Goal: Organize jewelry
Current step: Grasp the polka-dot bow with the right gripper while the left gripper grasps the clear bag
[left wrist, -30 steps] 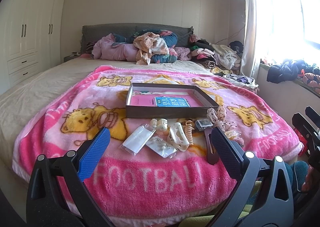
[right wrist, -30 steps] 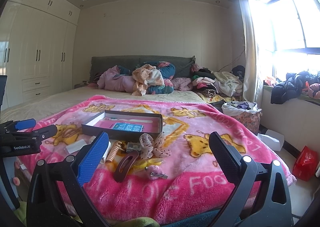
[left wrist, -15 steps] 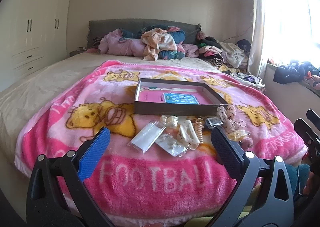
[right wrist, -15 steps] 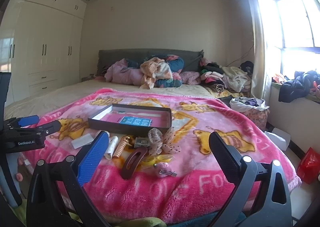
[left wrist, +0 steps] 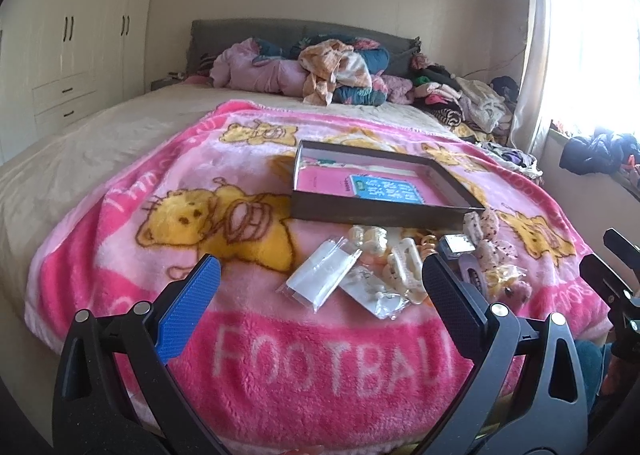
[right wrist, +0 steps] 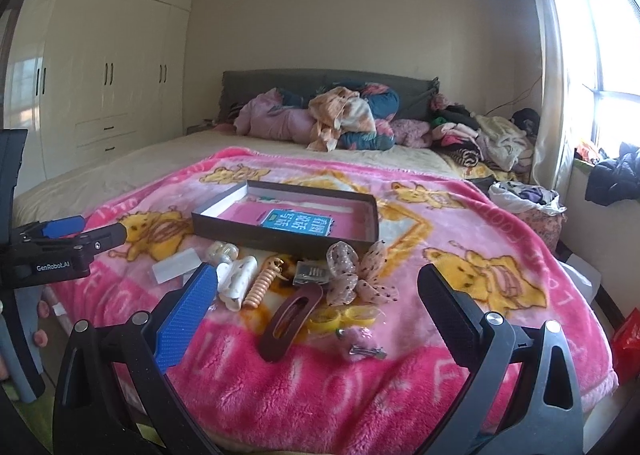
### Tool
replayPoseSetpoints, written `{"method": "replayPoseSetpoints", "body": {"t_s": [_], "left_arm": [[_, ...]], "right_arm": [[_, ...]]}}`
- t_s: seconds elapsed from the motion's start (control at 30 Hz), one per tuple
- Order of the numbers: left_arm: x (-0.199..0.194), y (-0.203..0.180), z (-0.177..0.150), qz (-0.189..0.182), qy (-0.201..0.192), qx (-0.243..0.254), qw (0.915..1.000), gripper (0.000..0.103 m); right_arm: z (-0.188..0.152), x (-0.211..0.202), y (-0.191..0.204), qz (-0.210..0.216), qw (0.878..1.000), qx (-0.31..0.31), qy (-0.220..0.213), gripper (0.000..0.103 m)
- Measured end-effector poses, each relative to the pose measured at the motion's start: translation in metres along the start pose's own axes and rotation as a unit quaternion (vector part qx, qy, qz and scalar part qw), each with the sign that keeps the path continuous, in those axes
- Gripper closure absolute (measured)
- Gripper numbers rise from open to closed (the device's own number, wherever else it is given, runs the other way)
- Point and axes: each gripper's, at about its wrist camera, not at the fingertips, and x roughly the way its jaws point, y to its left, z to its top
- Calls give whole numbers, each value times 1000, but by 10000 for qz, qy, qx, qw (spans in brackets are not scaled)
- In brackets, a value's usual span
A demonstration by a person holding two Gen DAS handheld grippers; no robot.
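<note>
Jewelry (right wrist: 304,287) lies loose ahead of your right gripper (right wrist: 316,311); box (right wrist: 280,241) unfilled; both grippers gape wide, left gripper (left wrist: 320,295) too.

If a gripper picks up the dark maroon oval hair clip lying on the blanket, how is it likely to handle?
The dark maroon oval hair clip looks like rigid, glossy plastic, so probably stiff and somewhat slippery. Its open centre suggests it is light. Lying flat on the plush pink blanket, it seems unlikely to roll.
</note>
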Motion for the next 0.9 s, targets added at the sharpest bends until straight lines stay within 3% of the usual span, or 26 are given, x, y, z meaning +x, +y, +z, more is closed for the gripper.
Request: {"method": "replayPoseSetpoints", "body": {"t_s": [0.5, 0.73, 0.9], "left_arm": [[60, 20, 8, 199, 647, 12, 9977, 11], [82, 17, 12, -191, 681, 177, 9973, 11], [100, 13, 9, -456, 839, 401, 9946, 12]], "right_arm": [[24, 62, -13, 18, 9998, -100, 172, 6], [24, 96, -32, -55, 9985, 31, 549, 6], [17, 131, -44, -148, 9942, 102, 1064, 6]]}}
